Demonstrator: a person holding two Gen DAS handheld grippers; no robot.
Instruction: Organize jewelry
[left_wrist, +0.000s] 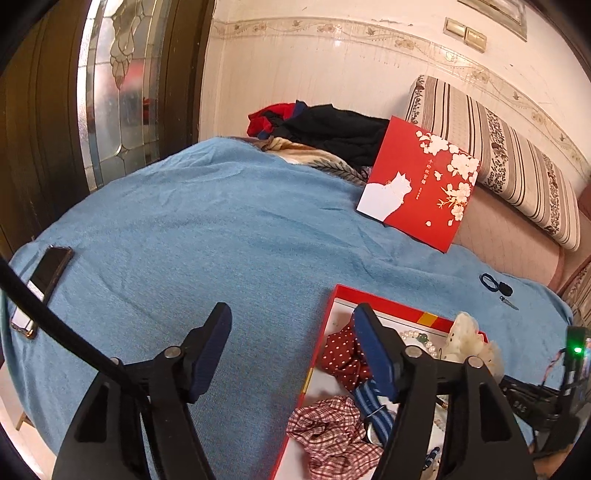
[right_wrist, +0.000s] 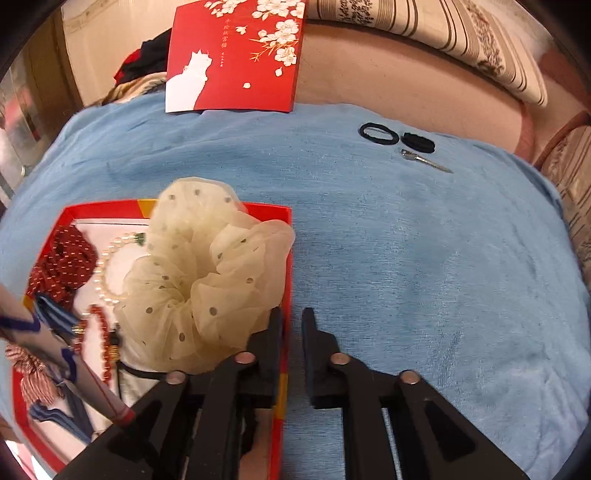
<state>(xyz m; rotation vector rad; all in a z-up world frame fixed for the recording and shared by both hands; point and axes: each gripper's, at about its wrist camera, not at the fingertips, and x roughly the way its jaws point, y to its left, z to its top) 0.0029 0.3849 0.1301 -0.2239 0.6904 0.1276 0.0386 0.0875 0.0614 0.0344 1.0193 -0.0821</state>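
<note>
Working on a bed spread with a blue terry blanket (right_wrist: 406, 277), with a shallow red cardboard box (right_wrist: 103, 206) at the near left. Already in that box: a puffy cream organza scrunchie with dark dots (right_wrist: 207, 273), a white pearl bracelet (right_wrist: 107, 254), a red bead bracelet (right_wrist: 105, 332) and several patterned fabric bands. Still out on the blanket, well apart from the box: two black elastic hair ties (right_wrist: 417, 142) and, just beside them on the near side, a slim silver metal hair clip (right_wrist: 424, 159). Seen from the right hand-held gripper (right_wrist: 292, 317): far ahead and off to the right, near the blanket's far edge. Narrowed to a slim gap there and grasping nothing, one finger above the box's right rim and the other above bare blanket. Seen from the left hand-held gripper (left_wrist: 291, 310): the same ties (left_wrist: 495, 282) further away, across the box. Released and spread wide on that side, also empty, one finger over the box's contents. Probably a job for the right hand, then, as the nearer one. Worth noting the clip's long axis: slanted from far left to near right in the right wrist view, so likely calling for a roll of the wrist to close across its thin width rather than along its length.
</note>
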